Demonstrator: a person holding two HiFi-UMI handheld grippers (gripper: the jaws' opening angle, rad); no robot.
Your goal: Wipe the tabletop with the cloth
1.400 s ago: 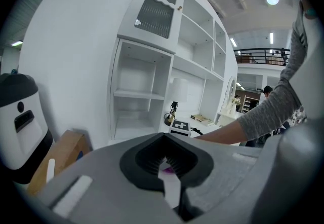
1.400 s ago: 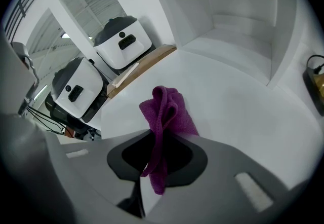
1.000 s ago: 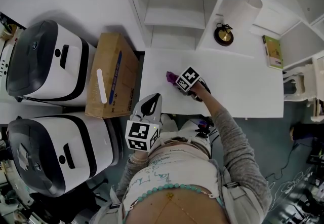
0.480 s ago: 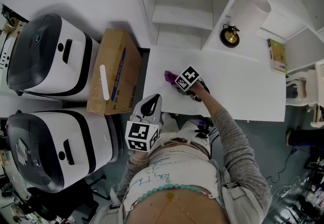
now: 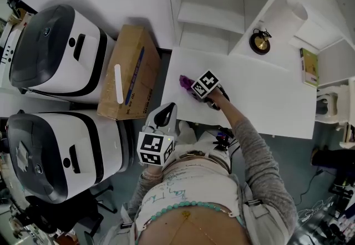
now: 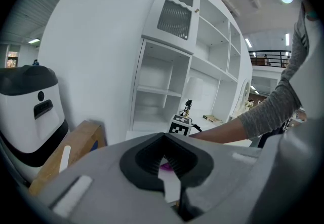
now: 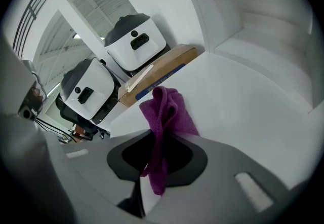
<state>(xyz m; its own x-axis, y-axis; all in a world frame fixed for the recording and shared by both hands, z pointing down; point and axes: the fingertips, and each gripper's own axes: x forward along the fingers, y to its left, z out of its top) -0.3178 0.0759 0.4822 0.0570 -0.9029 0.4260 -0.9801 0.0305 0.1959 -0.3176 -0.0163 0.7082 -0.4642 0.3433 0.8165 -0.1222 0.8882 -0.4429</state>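
- Two big white-and-black machines (image 5: 52, 50) stand at the left, off the work surface and well apart from the job. Not part of it.
- White shelf unit (image 5: 208, 14) rises along the tabletop's far edge, so any stroke has to stop short of it.
- White tabletop (image 5: 266, 97): mostly bare. The open run lies to the right, so that is probably the way the wipe goes.
- Cardboard box (image 5: 130, 80) stands just beside the tabletop's left edge, between it and the machines.
- Left claw (image 5: 165, 113) is held close to the body at the near edge, off the tabletop. In the left gripper view its jaws (image 6: 167, 167) are pressed together with nothing between them. It looks parked so it will not cross the wiping path; one arm is enough here.
- Right claw (image 5: 193, 86) is reached out over the tabletop's left part, arm extended and angled low. In the right gripper view its jaws (image 7: 154, 167) pinch the cloth near one end, so the rest spills forward and can be dragged flat.
- Purple cloth (image 5: 184, 81) lies bunched on the tabletop near the left edge, its loose folds resting on the surface ahead of the jaws (image 7: 167, 109). Starting at the corner suits an edge-to-edge pass.
- Small dark round ornament (image 5: 259, 42) sits at the back by the shelves, and a book (image 5: 309, 66) lies at the far right. Both would need skirting.
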